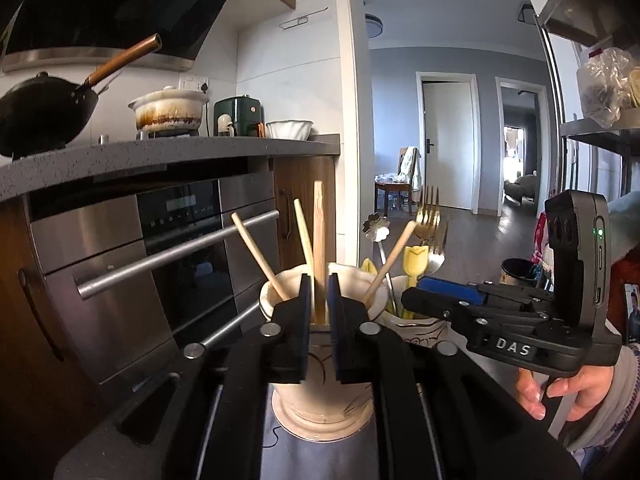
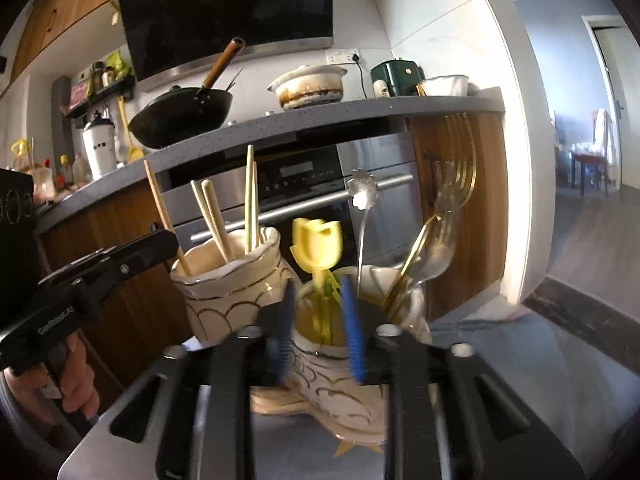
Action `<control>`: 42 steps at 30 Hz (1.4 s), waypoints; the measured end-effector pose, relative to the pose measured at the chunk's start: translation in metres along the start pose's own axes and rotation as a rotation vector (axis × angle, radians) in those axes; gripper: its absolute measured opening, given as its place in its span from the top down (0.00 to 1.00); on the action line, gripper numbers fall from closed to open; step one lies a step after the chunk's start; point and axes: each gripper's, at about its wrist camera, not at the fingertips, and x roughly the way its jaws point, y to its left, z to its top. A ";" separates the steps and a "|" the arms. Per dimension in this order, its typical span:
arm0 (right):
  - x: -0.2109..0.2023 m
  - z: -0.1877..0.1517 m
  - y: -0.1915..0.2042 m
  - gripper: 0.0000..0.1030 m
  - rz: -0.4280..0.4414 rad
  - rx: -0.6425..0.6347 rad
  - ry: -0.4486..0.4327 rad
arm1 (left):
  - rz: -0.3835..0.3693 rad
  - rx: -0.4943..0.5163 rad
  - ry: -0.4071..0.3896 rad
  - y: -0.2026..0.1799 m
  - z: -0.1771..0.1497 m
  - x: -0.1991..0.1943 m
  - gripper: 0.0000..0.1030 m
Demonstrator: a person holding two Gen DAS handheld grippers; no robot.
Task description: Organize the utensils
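Your left gripper [image 1: 319,300] pinches an upright bamboo chopstick [image 1: 319,236] standing in the cream vase [image 1: 320,396] with other chopsticks [image 1: 256,248]. Your right gripper [image 2: 318,320] is parted around the yellow tulip-handled utensil [image 2: 318,246], not clamping it, in the boot-shaped holder [image 2: 344,384], which also holds gold forks [image 2: 460,168] and a flower-headed spoon [image 2: 363,190]. Behind them stands the oven [image 1: 180,240].

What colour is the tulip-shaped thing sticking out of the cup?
Yellow. The tulip-shaped utensil shows best in the right wrist view.
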 end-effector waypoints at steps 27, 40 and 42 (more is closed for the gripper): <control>-0.070 -0.045 0.004 0.09 -0.211 -0.156 0.016 | 0.037 -0.066 0.063 0.006 -0.065 -0.036 0.10; -0.075 -0.046 0.002 0.08 -0.211 -0.152 -0.006 | 0.056 -0.050 0.071 0.003 -0.067 -0.035 0.10; -0.075 -0.045 0.002 0.08 -0.210 -0.152 -0.005 | 0.058 -0.046 0.071 0.002 -0.067 -0.035 0.10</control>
